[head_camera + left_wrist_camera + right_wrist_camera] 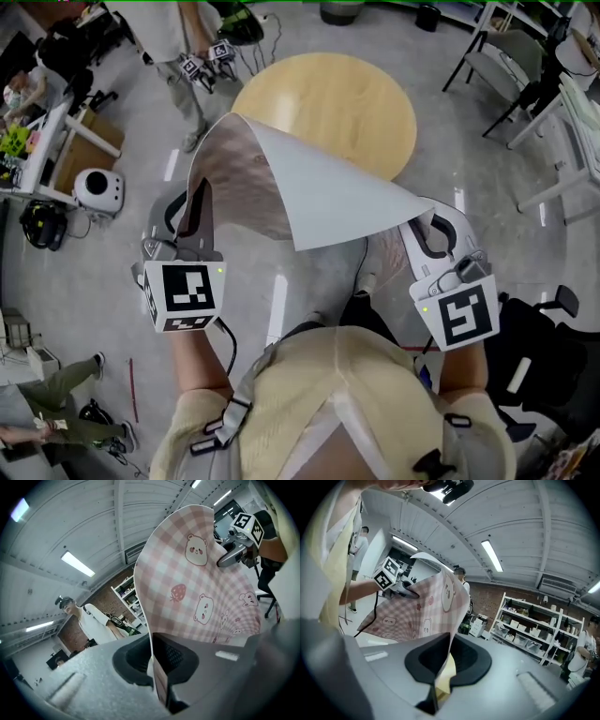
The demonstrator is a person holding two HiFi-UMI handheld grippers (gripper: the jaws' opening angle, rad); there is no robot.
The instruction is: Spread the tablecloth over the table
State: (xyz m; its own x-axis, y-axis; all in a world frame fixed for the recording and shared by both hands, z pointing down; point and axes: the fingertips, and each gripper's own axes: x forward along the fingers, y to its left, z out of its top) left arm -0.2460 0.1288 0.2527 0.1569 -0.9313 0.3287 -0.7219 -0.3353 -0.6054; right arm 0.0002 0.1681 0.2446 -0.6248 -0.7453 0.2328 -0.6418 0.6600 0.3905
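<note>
A pink checked tablecloth (323,192) with bear and strawberry prints hangs in the air between my two grippers, its plain white underside arched up toward me. My left gripper (194,208) is shut on the cloth's left edge, which runs between the jaws in the left gripper view (152,660). My right gripper (422,223) is shut on the right edge, pinched in the right gripper view (446,657). The round wooden table (356,94) stands bare just beyond the cloth, its near rim hidden by it. Each gripper view shows the printed side (201,592) (417,609).
A person (183,42) holding marked grippers stands past the table on its far left. Dark chairs (502,66) and a white frame stand at the right. A white device (98,189) and desks sit at the left. Shelves (534,620) line a far wall.
</note>
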